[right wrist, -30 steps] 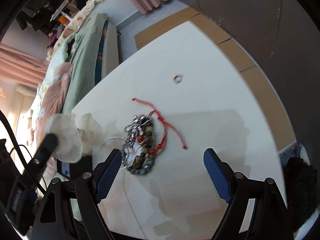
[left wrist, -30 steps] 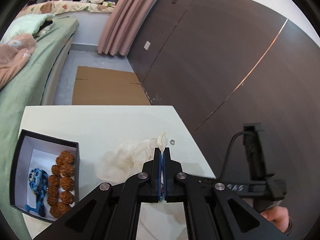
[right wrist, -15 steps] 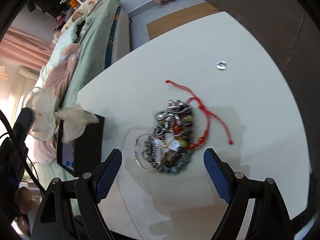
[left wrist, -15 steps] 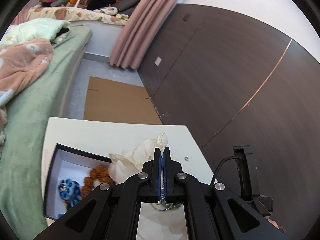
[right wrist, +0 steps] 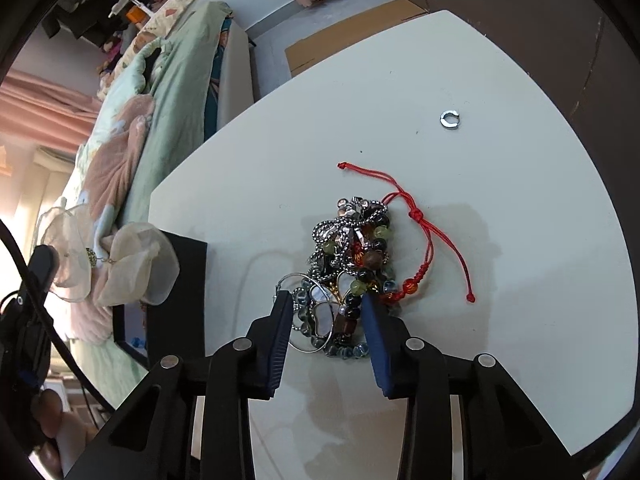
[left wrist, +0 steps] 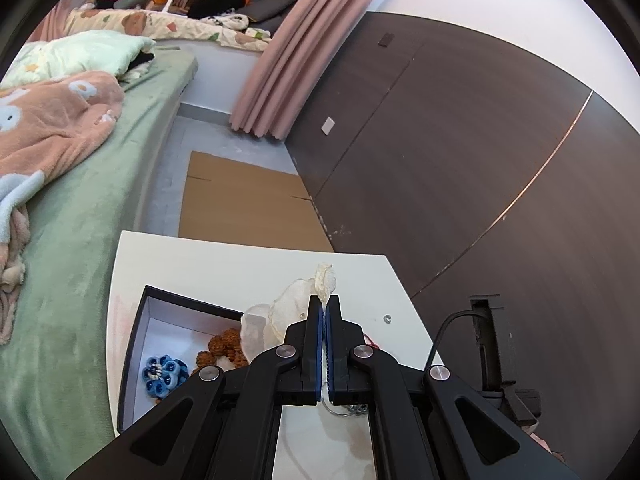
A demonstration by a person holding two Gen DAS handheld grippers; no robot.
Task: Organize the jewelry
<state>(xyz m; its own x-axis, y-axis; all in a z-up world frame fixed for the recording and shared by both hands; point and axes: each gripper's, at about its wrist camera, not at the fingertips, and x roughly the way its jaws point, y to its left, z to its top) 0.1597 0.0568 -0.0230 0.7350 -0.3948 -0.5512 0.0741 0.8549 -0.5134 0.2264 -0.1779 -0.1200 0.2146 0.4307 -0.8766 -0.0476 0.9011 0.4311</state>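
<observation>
My left gripper is shut on a cream fabric flower hair piece, held in the air above the black jewelry box; it also shows in the right wrist view. The box holds a blue flower piece and brown bead bracelet. My right gripper is partly closed, its jaws on either side of the near end of a tangled jewelry pile of beads, chains and hoops. A red cord bracelet lies beside the pile.
A small silver open ring lies at the far right of the white table. A green bed with blankets runs along the left. Cardboard lies on the floor beyond the table. Dark wardrobe panels stand to the right.
My left gripper has lifted the fabric flower off the table and moved it left over the box. My right gripper has advanced onto the jewelry pile and narrowed its jaws around it.
</observation>
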